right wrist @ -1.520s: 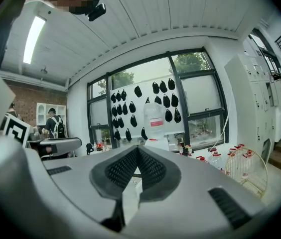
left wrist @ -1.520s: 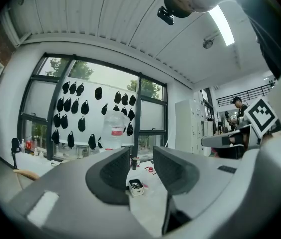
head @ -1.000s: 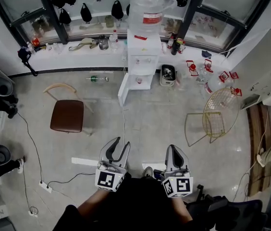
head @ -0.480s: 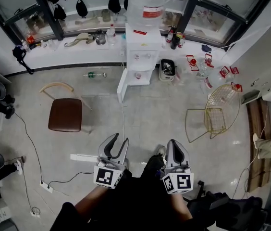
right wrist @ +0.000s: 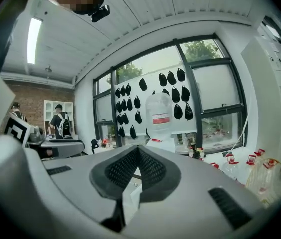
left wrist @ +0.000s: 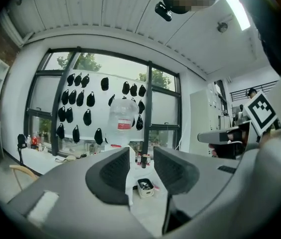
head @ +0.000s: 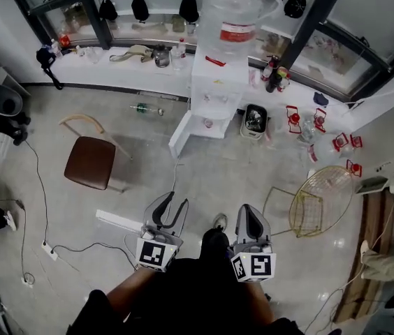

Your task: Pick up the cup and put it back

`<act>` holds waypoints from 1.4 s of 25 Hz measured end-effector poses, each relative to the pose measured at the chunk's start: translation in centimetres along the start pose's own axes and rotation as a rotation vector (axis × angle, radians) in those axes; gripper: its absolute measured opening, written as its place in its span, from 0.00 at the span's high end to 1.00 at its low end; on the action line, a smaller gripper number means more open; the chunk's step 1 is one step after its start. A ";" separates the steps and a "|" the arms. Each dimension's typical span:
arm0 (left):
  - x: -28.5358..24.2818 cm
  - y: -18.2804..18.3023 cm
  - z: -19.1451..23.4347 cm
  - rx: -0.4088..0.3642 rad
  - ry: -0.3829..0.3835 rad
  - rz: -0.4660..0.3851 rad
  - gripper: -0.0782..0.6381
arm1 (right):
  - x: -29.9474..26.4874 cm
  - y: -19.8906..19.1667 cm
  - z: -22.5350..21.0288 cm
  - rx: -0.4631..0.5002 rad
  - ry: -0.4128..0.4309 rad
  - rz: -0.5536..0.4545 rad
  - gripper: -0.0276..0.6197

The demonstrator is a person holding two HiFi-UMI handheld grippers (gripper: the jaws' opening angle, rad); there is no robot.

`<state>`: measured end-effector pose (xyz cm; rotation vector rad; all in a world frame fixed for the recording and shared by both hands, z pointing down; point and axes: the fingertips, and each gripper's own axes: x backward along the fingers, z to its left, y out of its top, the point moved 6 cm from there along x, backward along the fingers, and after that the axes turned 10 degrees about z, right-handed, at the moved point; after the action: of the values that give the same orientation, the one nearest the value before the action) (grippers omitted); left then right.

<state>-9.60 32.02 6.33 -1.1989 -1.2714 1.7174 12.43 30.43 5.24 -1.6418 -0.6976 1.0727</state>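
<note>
The left hand-held gripper point(head: 176, 201) is held low in front of the person, above the floor point(head: 204, 173). Its jaws are apart with nothing between them, and its own view looks through the gap toward the water dispenser point(head: 216, 89) by the window. The right hand-held gripper point(head: 247, 213) is just beside it, its jaws closed tip to tip on nothing. Both are well apart from the dispenser.

No cup can be made out for certain. A small thing in the dispenser's niche point(head: 209, 123) may be it, but it is too small to tell.

If that is the cup, it is probably light and thin-walled, so it would tip at a nudge and buckle under a hard squeeze. I would take it across the wall at about mid-height, 1 jaw on each side, close gently, and keep it upright in case it holds water. Of the 2 grippers, the open left one looks readier.
</note>
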 end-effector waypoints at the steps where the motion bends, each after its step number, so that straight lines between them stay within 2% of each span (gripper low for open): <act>1: -1.4 0.3 -0.5 0.005 0.020 -0.002 0.71 | -1.0 0.5 -1.4 0.014 0.021 -0.002 0.97; 6: -7.7 1.9 -3.6 0.039 0.108 -0.045 0.70 | -5.4 2.5 -8.7 0.071 0.107 0.002 0.97; 9: -10.3 2.1 -4.6 0.057 0.154 -0.030 0.70 | -7.9 2.7 -12.3 0.072 0.139 0.004 0.97; 12: -12.6 1.7 -4.7 0.039 0.194 0.003 0.70 | -10.6 3.2 -14.9 0.073 0.149 0.001 0.97; 16: -15.8 1.4 -4.6 0.001 0.208 -0.029 0.69 | -13.7 2.5 -17.4 0.073 0.161 0.007 0.97; 23: -24.1 -5.1 -1.9 0.012 0.197 0.073 0.68 | -21.7 -1.8 -20.3 0.079 0.173 0.011 0.97; 27: -29.7 -9.5 0.8 0.042 0.193 0.086 0.65 | -27.5 -4.7 -22.1 0.074 0.175 0.012 0.97; 35: -40.8 -17.3 6.6 0.018 0.154 0.066 0.64 | -38.9 -11.2 -24.6 0.066 0.177 0.001 0.97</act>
<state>-1.70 -1.63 34.78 -1.3486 -1.1337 1.6442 18.16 -9.37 30.32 -1.6573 -0.5400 0.9284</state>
